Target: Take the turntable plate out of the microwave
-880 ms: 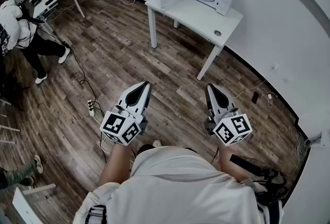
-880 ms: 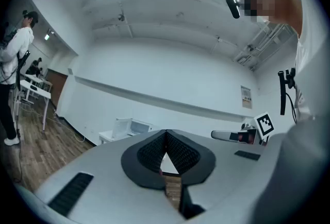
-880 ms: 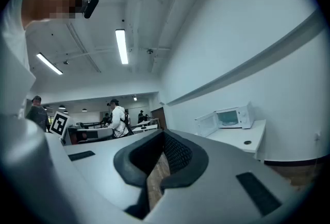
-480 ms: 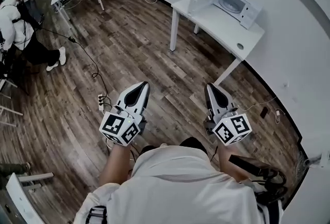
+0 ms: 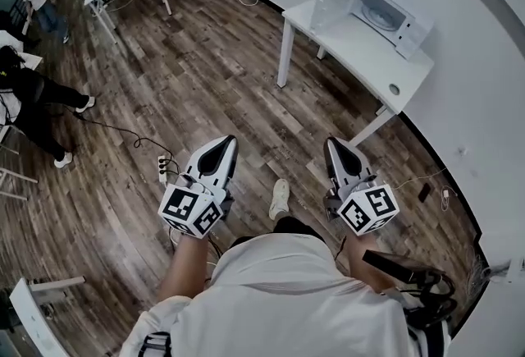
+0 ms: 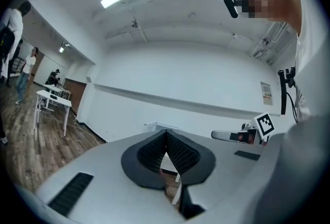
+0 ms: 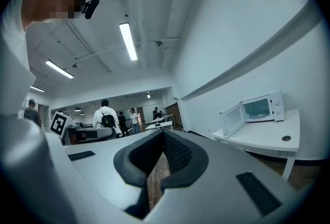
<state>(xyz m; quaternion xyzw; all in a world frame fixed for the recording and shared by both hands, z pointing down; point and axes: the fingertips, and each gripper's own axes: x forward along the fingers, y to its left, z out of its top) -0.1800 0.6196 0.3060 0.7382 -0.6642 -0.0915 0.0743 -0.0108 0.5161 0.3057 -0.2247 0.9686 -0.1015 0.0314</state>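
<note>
Both my tongs, left (image 5: pixel 225 140) and right (image 5: pixel 332 142), are shut and empty. My shoe (image 5: pixel 280 199) has stepped forward. The plate (image 5: pixel 380 16) sits inside the open microwave (image 5: pixel 406 23) on the bench (image 5: pixel 353 48), well ahead to the right, so I still have to walk.

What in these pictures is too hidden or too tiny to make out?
- Glass turntable plate inside the open white microwave: head view, too small to show how it sits.
- Small round thing on the white table: head and right gripper views, too small to identify.
- Black strapped gear: head view, partly hidden behind the person's white shirt.
</note>
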